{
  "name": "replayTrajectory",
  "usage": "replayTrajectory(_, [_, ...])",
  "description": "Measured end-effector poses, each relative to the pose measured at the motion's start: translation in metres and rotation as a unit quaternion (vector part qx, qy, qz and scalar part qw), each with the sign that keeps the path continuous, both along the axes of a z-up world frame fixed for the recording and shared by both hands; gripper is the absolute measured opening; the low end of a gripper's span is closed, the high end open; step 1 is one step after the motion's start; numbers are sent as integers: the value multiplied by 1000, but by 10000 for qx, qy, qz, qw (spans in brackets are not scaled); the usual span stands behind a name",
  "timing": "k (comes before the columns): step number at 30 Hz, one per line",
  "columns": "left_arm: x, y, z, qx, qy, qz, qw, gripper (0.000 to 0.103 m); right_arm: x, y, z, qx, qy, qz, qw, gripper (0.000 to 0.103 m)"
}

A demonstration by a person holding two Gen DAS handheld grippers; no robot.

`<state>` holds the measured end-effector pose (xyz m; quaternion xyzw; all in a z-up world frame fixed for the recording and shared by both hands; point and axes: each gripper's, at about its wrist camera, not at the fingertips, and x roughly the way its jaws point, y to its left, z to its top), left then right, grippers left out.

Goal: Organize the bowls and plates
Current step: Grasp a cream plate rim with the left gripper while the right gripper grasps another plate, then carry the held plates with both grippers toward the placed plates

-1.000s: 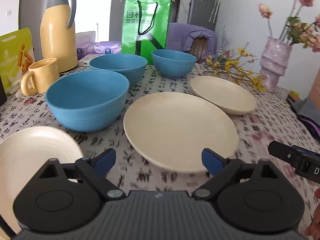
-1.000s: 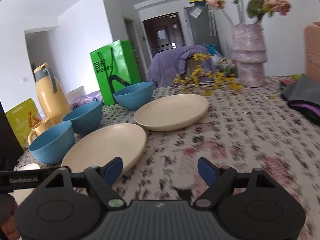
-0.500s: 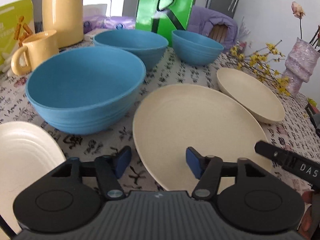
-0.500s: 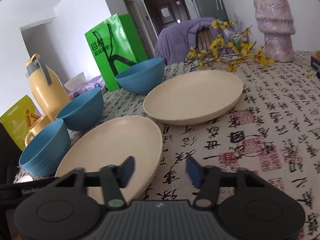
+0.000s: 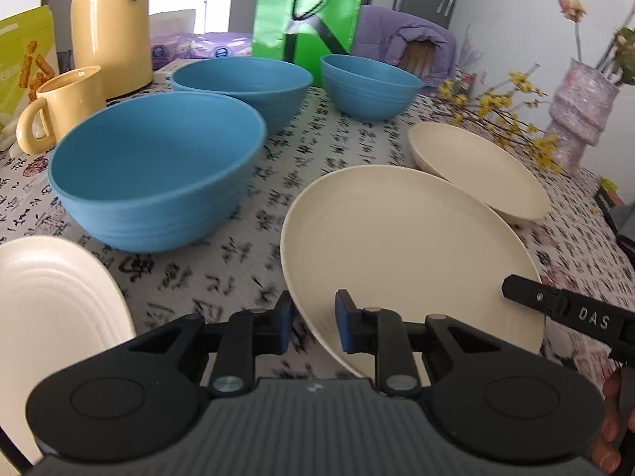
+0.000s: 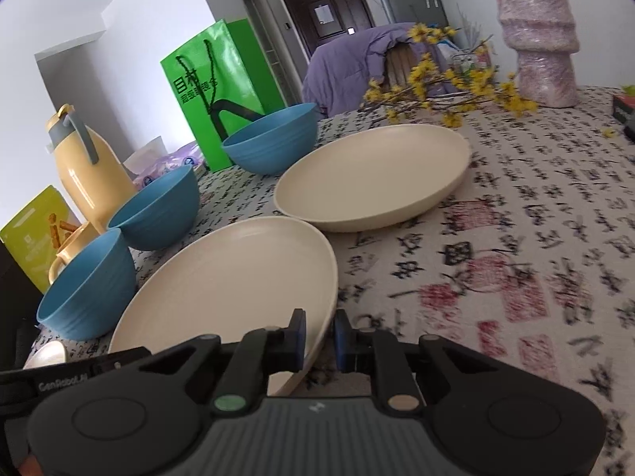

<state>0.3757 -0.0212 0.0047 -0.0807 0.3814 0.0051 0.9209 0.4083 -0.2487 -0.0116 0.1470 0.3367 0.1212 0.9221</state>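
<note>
A yellow jug point(image 5: 113, 27) and mug point(image 5: 65, 105) stand beside a green bag point(image 5: 305, 16); a pink vase point(image 5: 581, 115) holds flowers.

Three blue bowls point(image 5: 154, 166) and cream plates point(image 5: 401, 246) sit on a white cloth point(image 6: 516, 261) printed with black and red characters.

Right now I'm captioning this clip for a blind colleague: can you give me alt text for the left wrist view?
The left gripper straddles the near rim of a cream plate on a patterned tablecloth, its jaws close together. Three blue bowls stand to the left and behind it, with a yellow mug and a second cream plate farther back.
</note>
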Motion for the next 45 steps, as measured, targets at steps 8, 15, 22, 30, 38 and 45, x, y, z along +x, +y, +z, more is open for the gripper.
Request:
replayTrajectory(8, [-47,-17,8,-1,5,-287,9996,19,-60,-19,5,-128,-35,-211,9997,14])
replayTrajectory(15, [-111,-30,21,53,-226,-383,9990,19,-128,-30,22,-206,-326,-304,9988,14])
replayTrajectory(22, [-168,-31,26,44,-374,-297,9988,19,-190,-32,24,-138,-485,-299,9983,14])
replayTrajectory(30, [-210,-30,28,3,-576,-340,9978,19,-237,-29,27,-108,-788,-349,9962,14])
replayTrajectory(38, [-228,-23,27,-59,-657,-249,9975,19,-254,-14,30,-359,-855,-363,9950,14])
replayTrajectory(45, [-227,-8,30,-96,-763,-70,9970,19,-247,6,36,-577,-924,-232,9938,14])
